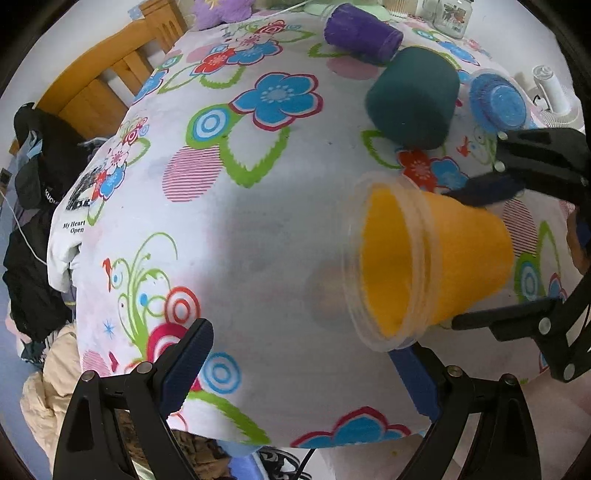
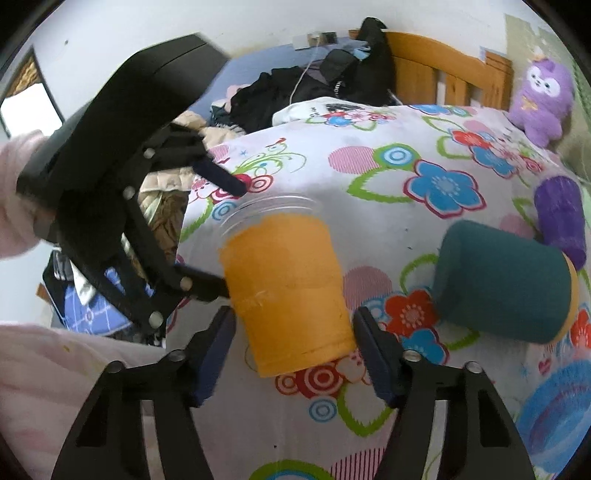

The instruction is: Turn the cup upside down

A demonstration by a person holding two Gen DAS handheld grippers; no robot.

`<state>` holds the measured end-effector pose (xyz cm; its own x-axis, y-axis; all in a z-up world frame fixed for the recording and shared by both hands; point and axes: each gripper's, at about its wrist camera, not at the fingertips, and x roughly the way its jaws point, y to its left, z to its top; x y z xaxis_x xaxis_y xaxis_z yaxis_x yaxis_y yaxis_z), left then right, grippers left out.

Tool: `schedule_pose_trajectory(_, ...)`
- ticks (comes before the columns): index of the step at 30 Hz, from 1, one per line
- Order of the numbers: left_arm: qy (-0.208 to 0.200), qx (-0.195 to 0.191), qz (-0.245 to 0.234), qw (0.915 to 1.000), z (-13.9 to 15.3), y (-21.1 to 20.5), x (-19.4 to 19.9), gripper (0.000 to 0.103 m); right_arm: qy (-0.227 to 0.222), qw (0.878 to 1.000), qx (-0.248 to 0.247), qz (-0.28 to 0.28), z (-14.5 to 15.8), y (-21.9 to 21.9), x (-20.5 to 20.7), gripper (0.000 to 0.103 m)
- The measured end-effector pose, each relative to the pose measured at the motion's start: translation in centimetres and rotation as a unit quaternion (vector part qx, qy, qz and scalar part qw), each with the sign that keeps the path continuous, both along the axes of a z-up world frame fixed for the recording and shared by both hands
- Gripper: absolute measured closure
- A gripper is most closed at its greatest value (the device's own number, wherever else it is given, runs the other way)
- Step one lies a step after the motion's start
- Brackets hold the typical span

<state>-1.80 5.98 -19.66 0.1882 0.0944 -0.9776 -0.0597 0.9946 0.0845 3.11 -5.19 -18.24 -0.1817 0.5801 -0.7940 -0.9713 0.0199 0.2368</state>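
An orange felt-covered cup with a clear plastic rim (image 1: 436,266) is held on its side above the flowered tablecloth, mouth toward my left camera. It also shows in the right wrist view (image 2: 291,295), base end near my right fingers. My right gripper (image 2: 295,354) is closed on the orange cup, one finger on each side; in the left wrist view its fingers (image 1: 491,192) clamp the cup. My left gripper (image 1: 306,369) is open and empty, with the cup's rim just above its right finger. In the right wrist view the left gripper (image 2: 221,229) reaches in from the left, one fingertip at the cup's side.
A dark green cup (image 1: 413,99) (image 2: 506,284) and a purple cup (image 1: 362,33) (image 2: 561,218) lie on their sides. A blue cup (image 1: 498,103) (image 2: 557,410) stands nearby. Glass jars (image 1: 450,16) at the back, a white fan (image 1: 554,96), a purple plush toy (image 2: 539,99).
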Motion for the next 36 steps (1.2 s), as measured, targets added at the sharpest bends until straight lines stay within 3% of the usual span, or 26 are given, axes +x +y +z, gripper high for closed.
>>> schedule_pose_trajectory(5,0.008,-0.003,-0.027,0.9996,-0.1,0.1,0.8,0.007,-0.026,1.0,-0.014,0.0,0.1,0.5,-0.5,0.045)
schedule_pose_trajectory(10,0.003,-0.02,-0.063,0.9978,0.3,-0.1,1.2,0.007,-0.006,0.997,-0.033,-0.072,0.2,0.3,0.5,0.045)
schedule_pose_trajectory(16,-0.005,-0.04,-0.095,0.9947,1.4,-0.3,1.5,0.007,-0.007,0.982,-0.054,-0.178,1.4,-0.7,0.4,0.046)
schedule_pose_trajectory(20,-0.018,-0.057,-0.116,0.9915,2.8,-0.9,1.8,0.007,-0.004,0.966,-0.065,-0.249,2.9,-1.7,-0.1,0.046)
schedule_pose_trajectory(26,-0.042,-0.055,-0.145,0.987,4.1,-1.9,2.4,0.007,0.003,0.931,-0.084,-0.355,4.8,-2.8,-1.2,0.046)
schedule_pose_trajectory(36,-0.072,-0.05,-0.158,0.9836,5.4,-1.9,1.5,0.007,0.045,0.88,-0.13,-0.455,6.2,-3.8,-3.7,0.046)
